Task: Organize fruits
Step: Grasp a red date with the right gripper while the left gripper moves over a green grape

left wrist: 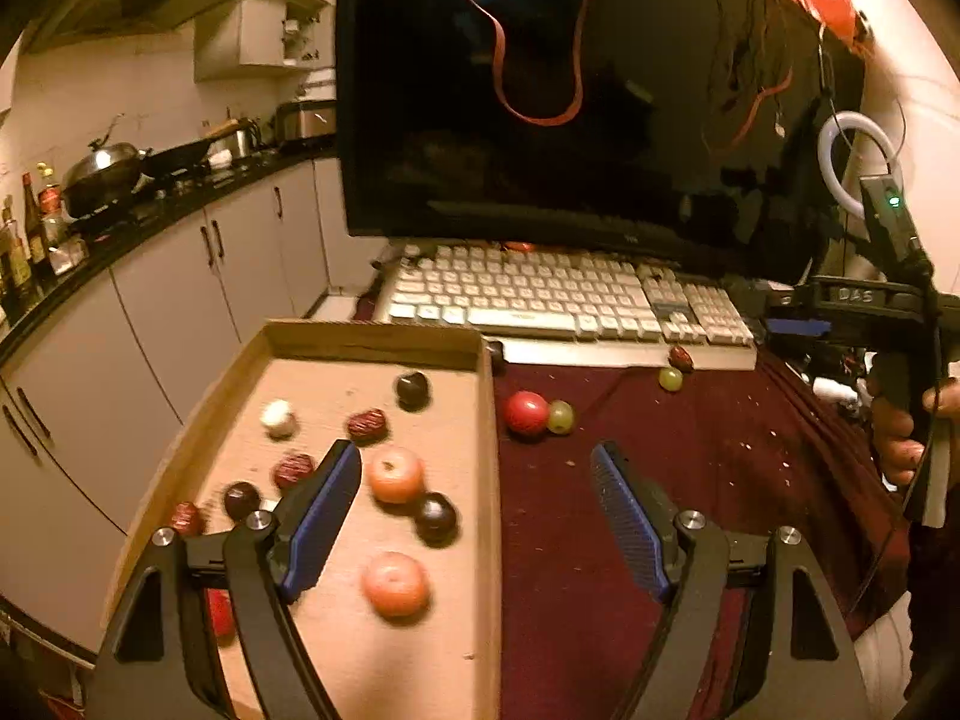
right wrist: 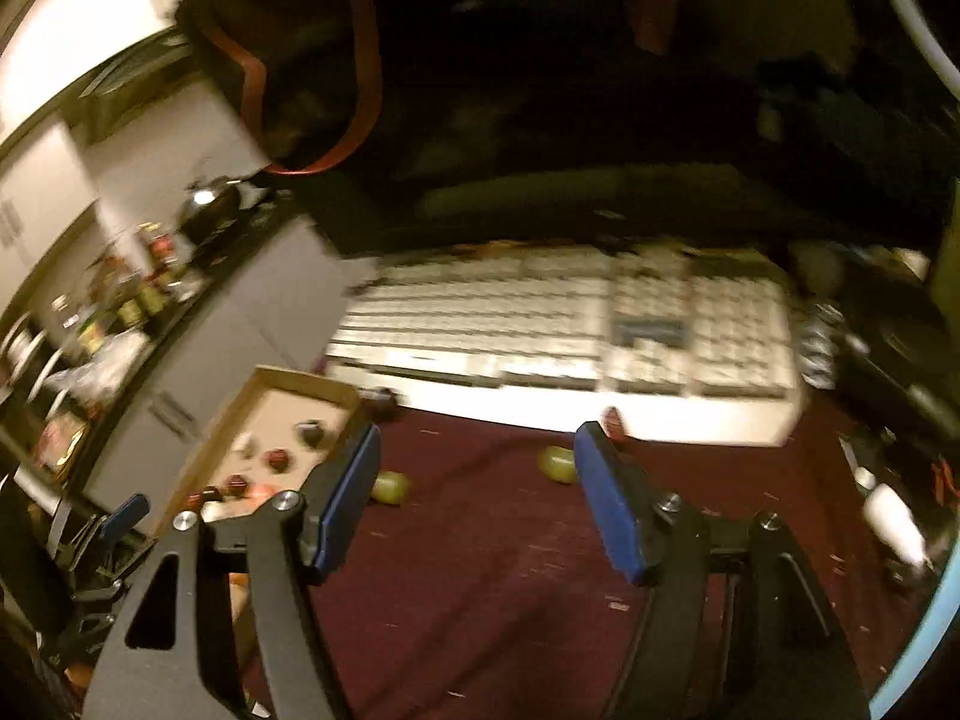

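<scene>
A shallow cardboard box (left wrist: 489,480) on the left holds several fruits, among them two orange ones (left wrist: 395,474), dark plums (left wrist: 413,390), red dates (left wrist: 367,425) and a white one (left wrist: 278,418). On the maroon cloth (left wrist: 660,480) to its right lie a red fruit (left wrist: 525,413), two green grapes (left wrist: 561,417) and a date (left wrist: 681,358). My left gripper (left wrist: 475,450) hangs open above the box's right wall, empty. My right gripper (right wrist: 478,432) is open and empty over the cloth. In its blurred view, one green grape (right wrist: 390,486) lies by the left finger and another (right wrist: 558,463) by the right.
A white keyboard (left wrist: 570,300) lies behind the cloth under a dark monitor (left wrist: 570,90). A person's hand (left wrist: 900,438) grips a handle at the right edge. A kitchen counter with pots and bottles (left wrist: 102,180) runs along the left. A ring light (left wrist: 852,150) stands at the right.
</scene>
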